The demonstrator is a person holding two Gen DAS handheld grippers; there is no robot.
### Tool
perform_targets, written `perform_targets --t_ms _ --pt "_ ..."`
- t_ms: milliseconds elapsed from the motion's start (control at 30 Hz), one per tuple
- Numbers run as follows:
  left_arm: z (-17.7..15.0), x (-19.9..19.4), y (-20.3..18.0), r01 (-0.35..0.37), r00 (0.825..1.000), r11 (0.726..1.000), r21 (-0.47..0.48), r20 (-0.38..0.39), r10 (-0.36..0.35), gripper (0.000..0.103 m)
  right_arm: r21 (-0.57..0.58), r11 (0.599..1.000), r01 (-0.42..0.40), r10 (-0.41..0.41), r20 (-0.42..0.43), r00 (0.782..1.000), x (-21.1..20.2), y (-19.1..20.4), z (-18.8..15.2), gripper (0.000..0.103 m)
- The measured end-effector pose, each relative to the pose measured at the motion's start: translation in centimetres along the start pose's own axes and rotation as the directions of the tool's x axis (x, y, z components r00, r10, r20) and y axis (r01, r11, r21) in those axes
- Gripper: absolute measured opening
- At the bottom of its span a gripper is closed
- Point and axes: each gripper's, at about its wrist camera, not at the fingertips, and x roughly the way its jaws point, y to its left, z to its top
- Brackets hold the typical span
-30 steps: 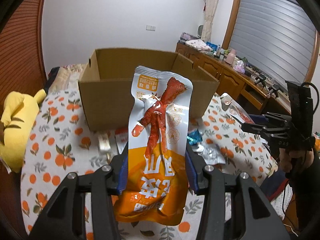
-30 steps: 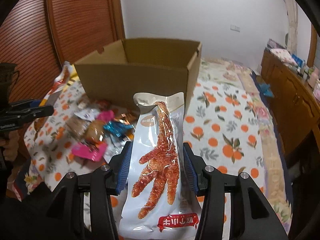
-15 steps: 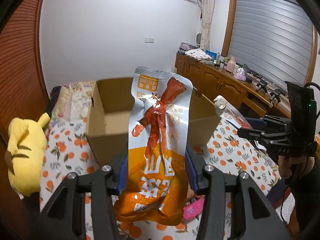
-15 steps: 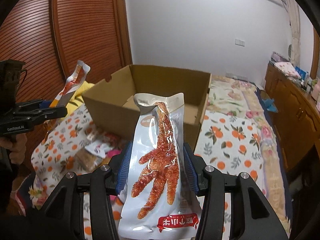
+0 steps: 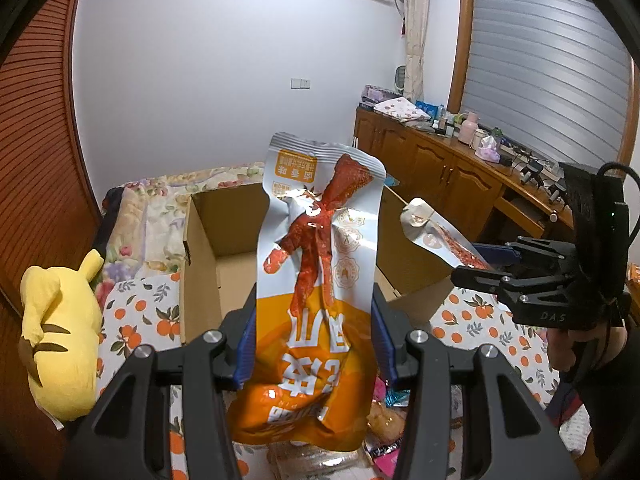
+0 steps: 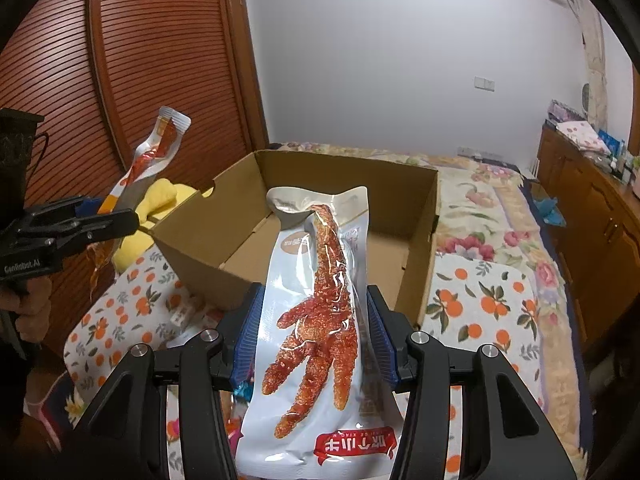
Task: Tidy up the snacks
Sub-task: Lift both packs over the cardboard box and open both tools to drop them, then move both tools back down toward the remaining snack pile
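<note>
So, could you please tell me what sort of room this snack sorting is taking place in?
Most likely a bedroom at home: the open brown cardboard box sits on a bed with an orange-fruit-print sheet, beside a yellow plush toy, with wooden cabinets along the wall.

Left hand-held gripper [image 5: 314, 344] and right hand-held gripper [image 6: 316, 340] are raised, angled downward, each clamped on something.

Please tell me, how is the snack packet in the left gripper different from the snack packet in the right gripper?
The left gripper holds an orange-bottomed packet; the right gripper holds a mostly white packet with a red label at its lower end. In the orange-bottomed packet the chicken foot looks bent and crumpled; in the white packet it lies long, toes spread. Both are clamped at their sides, before the open cardboard box.
</note>
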Motion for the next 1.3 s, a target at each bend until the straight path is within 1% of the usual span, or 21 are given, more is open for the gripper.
perform_targets --t_ms 167,433,600,733,867,933,1100,1167,1200,1300 --pt "1.0 1.5 0.1 -0.006 1.000 1.000 -0.002 -0.013 0.006 0.047 0.011 1.000 -0.002 0.002 -0.008 1.000 1.5 -0.2 1.3 0.051" --pt "2.3 4.7 0.4 -0.003 0.998 1.000 -0.016 -0.070 0.002 0.047 0.032 0.999 0.026 -0.024 -0.067 0.997 4.7 -0.9 2.6 0.051" --pt "2.5 6.0 0.5 -0.025 0.995 1.000 -0.016 -0.093 0.023 0.051 0.048 0.998 0.038 -0.033 -0.108 0.994 5.9 -1.3 3.1 0.053" --pt "2.3 6.5 0.6 -0.054 0.992 0.998 -0.009 -0.113 0.053 0.054 0.036 0.998 0.057 -0.052 -0.144 0.988 6.7 -1.1 3.4 0.053" --pt "2.1 6.6 1.2 -0.065 0.992 0.998 -0.017 -0.109 0.063 0.055 0.044 0.998 0.053 -0.045 -0.171 0.984 7.5 -1.0 3.4 0.053" --pt "2.2 6.4 1.3 -0.067 0.993 0.998 -0.018 -0.098 0.065 0.057 0.047 0.997 0.060 -0.050 -0.183 0.982 8.0 -0.9 3.4 0.055" --pt "2.4 5.5 1.2 -0.053 0.996 0.999 -0.009 -0.073 0.053 0.058 0.055 0.996 0.073 -0.062 -0.186 0.981 8.7 -0.9 3.4 0.059" --pt "2.3 5.1 1.2 -0.049 0.997 0.999 -0.009 -0.065 0.048 0.058 0.059 0.994 0.090 -0.079 -0.172 0.982 8.6 -1.0 3.5 0.060" --pt "2.3 4.8 1.2 -0.044 0.997 0.999 -0.011 -0.060 0.043 0.058 0.065 0.994 0.090 -0.078 -0.161 0.984 8.4 -1.0 3.6 0.062" --pt "2.0 3.8 0.9 -0.031 0.999 0.999 -0.009 -0.042 0.030 0.058 0.077 0.994 0.079 -0.068 -0.129 0.989 7.3 -0.9 3.9 0.062"
